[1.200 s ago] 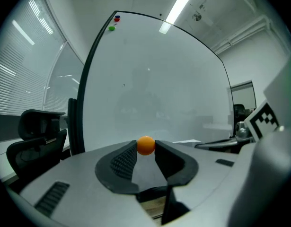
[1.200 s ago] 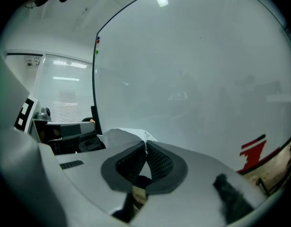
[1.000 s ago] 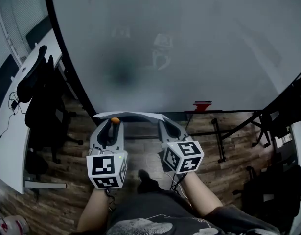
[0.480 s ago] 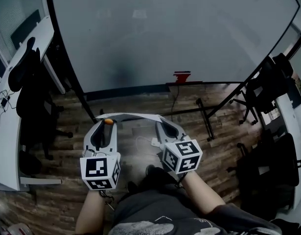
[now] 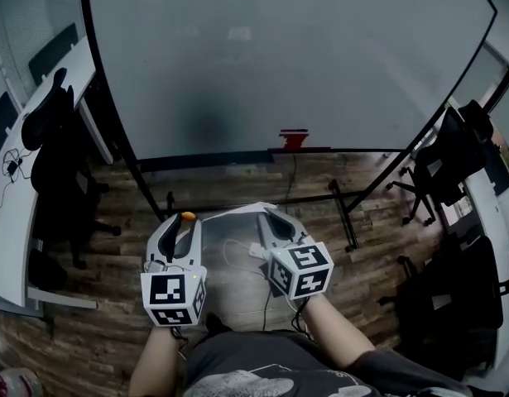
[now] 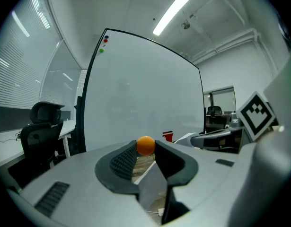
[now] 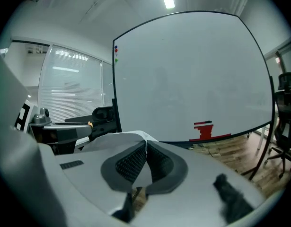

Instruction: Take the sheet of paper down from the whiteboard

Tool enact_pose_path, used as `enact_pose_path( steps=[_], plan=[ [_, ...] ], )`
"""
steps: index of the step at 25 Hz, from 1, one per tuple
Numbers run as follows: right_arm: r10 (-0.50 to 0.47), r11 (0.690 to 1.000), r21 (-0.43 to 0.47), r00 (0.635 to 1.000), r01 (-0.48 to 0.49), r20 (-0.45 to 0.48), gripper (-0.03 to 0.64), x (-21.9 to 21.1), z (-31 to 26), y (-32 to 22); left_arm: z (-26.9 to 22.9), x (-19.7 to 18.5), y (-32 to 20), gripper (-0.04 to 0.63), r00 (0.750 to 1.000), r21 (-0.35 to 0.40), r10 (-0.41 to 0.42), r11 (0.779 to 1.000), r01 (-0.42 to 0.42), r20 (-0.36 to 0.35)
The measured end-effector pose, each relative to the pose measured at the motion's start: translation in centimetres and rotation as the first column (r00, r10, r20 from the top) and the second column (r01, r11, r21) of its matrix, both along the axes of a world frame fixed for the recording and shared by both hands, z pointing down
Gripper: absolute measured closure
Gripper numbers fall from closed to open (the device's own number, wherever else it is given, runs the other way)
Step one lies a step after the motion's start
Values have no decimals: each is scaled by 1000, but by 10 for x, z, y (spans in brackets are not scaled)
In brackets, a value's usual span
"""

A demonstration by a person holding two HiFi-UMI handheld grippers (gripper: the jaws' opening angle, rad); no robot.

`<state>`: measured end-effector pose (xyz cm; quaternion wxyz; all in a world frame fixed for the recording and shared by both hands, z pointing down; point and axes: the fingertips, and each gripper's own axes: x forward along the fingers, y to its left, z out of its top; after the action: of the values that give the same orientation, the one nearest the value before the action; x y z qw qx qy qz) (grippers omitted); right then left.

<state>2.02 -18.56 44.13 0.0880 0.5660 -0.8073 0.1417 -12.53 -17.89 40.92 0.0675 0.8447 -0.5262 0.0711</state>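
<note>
The white sheet of paper (image 5: 237, 211) is off the whiteboard (image 5: 279, 56) and hangs between my two grippers above the wooden floor. My right gripper (image 5: 267, 217) is shut on its right edge; in the right gripper view the sheet (image 7: 114, 143) runs between the closed pads (image 7: 136, 162) of that gripper (image 7: 146, 148). My left gripper (image 5: 186, 220) is shut on a small orange ball (image 5: 188, 217), which sits at the jaw tips (image 6: 145, 145). The paper's left end (image 6: 152, 183) passes through the gap under the ball.
A red item (image 5: 293, 139) sits on the board's bottom rail, and small coloured magnets (image 6: 105, 40) dot its top left corner. The board's stand legs (image 5: 345, 213) spread over the floor. Black office chairs stand left (image 5: 51, 164) and right (image 5: 457, 151); a white desk (image 5: 6, 246) is left.
Both grippers have drawn back from the whiteboard together, carrying the sheet. The board now stands farther off and more floor shows between it and the grippers.
</note>
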Motion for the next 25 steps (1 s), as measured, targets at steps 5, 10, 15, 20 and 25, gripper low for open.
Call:
enact_pose_path(
  steps=[5,10,15,20,25],
  plan=[
    [-46,999,-9,999,46,2,595,40,3,29,2,38,33,470,999,-12,-35,999,35,11],
    [-71,997,9,997,71,12,595,83,1,61,0,77,71,471,997,-6,-80,997,80,22],
    [-109,994,-1,994,109,15,595,123,5,96,2,118,111,471,994,-4,-103,995,103,43],
    [-134,991,-20,991,134,2,595,158,12,132,5,151,147,471,990,-10,-131,991,132,51],
    [-155,988,-31,988,154,-7,595,182,17,162,9,176,178,469,988,-21,-144,989,145,51]
  ],
)
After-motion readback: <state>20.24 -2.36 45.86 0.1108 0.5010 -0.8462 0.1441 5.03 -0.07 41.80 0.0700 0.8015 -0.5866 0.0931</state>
